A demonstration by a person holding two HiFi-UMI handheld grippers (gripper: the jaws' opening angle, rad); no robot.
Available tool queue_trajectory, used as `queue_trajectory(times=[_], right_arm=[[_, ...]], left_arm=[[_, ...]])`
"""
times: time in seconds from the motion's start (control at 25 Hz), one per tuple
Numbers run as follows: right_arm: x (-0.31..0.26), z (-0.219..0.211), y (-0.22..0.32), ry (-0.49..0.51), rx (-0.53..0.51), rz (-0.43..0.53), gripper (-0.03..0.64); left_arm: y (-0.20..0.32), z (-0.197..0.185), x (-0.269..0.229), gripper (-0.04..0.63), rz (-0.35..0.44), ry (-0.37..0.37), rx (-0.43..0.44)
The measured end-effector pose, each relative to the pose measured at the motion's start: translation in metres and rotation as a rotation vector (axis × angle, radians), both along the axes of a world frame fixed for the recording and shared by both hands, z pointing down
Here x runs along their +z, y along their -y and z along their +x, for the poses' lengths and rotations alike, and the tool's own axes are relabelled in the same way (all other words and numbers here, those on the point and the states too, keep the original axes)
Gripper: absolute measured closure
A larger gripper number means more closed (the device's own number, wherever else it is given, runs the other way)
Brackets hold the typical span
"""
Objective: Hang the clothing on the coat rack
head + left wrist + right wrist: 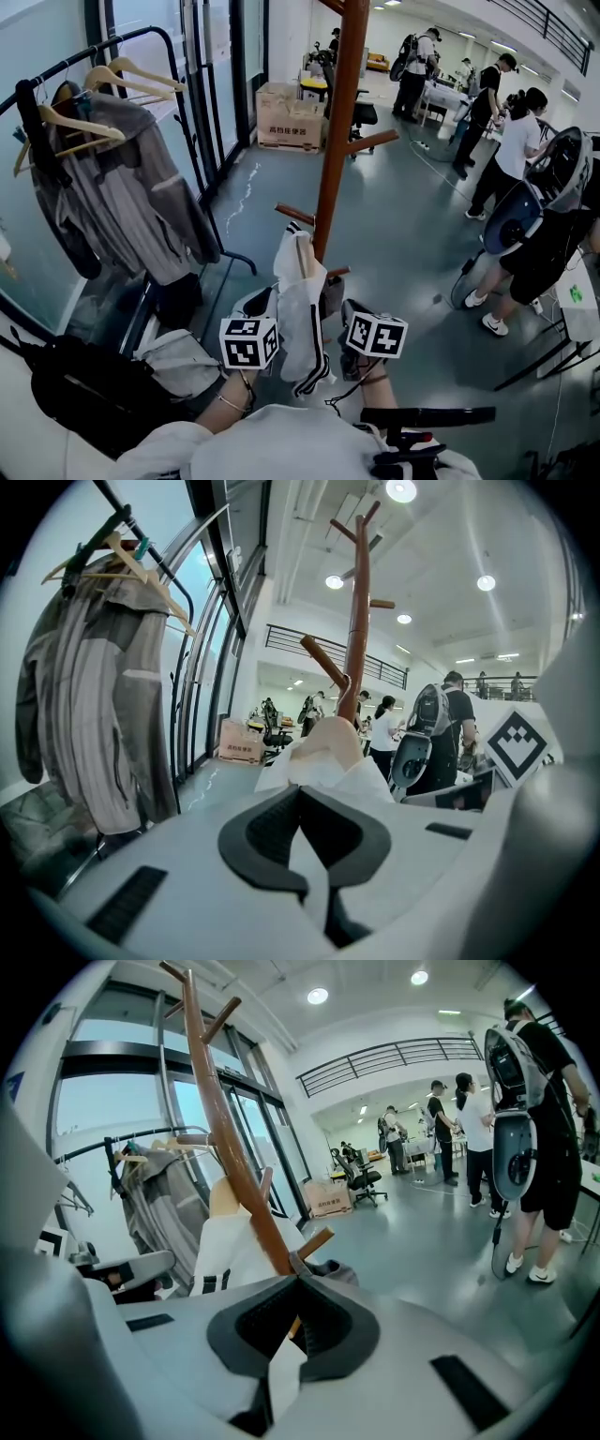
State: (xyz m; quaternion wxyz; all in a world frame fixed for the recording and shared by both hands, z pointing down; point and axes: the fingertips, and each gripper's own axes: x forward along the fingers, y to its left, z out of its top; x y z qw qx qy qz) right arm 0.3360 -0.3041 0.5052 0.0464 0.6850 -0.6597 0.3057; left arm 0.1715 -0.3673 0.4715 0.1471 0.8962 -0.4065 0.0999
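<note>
A white garment (302, 314) with black stripes, draped over a wooden hanger (302, 253), hangs between my two grippers just in front of the brown coat rack (337, 131). My left gripper (270, 302) is shut on its white cloth (349, 778), and the hanger's pale end (328, 738) pokes up beyond the jaws. On the other side, my right gripper (337, 307) is shut on a fold of the same garment (281, 1377). The rack's pole (234, 1147) and a short peg (317, 1241) rise right behind those jaws.
A black clothes rail (141, 37) with grey garments (122, 187) on wooden hangers stands at the left. A black bag (84, 394) lies on the floor below it. A cardboard box (291, 122) sits farther back. Several people (511, 150) and a fan-like machine (548, 192) are at the right.
</note>
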Motion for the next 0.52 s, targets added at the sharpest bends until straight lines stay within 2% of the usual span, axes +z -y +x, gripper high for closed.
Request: queue_trajectory(times=[0.52], right_arm=[[0.0025, -0.0093, 0.0028, -0.013, -0.016, -0.008, 0.594]], left_arm=[[0.0019, -0.0066, 0.0015, 0.588, 0.000, -0.011, -0.008]])
